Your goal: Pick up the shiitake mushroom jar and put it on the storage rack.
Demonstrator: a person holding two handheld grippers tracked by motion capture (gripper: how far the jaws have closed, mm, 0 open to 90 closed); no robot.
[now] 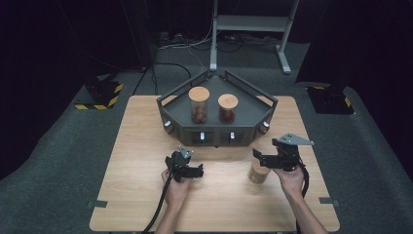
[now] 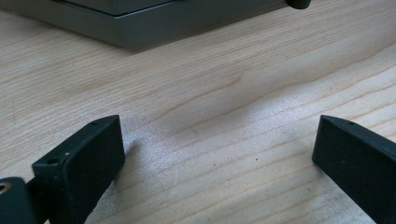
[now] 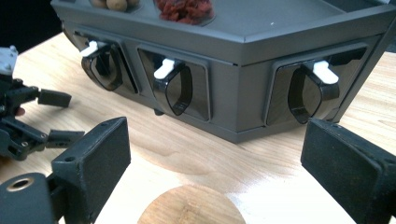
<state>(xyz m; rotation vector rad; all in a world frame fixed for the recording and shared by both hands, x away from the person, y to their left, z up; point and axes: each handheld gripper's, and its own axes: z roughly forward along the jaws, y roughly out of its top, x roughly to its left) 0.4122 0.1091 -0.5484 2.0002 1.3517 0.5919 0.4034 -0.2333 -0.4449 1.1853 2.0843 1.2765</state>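
Right gripper (image 1: pixel 257 157) hangs unclenched over the near-right jar (image 1: pixel 258 173), jaws straddling its wooden lid (image 3: pixel 191 205), not touching. Risk: an off-centre descent clips the lid and tips the jar (dispenser (image 1: pixel 216 127) just beyond it). Left gripper (image 1: pixel 199 170) is released, empty, over bare table (image 2: pixel 224 93).

Two jars (image 1: pixel 198 104) (image 1: pixel 228 107) stand side by side on the tray (image 1: pixel 253 116) at centre frame; a third jar (image 1: pixel 258 172) sits lower right, before it.
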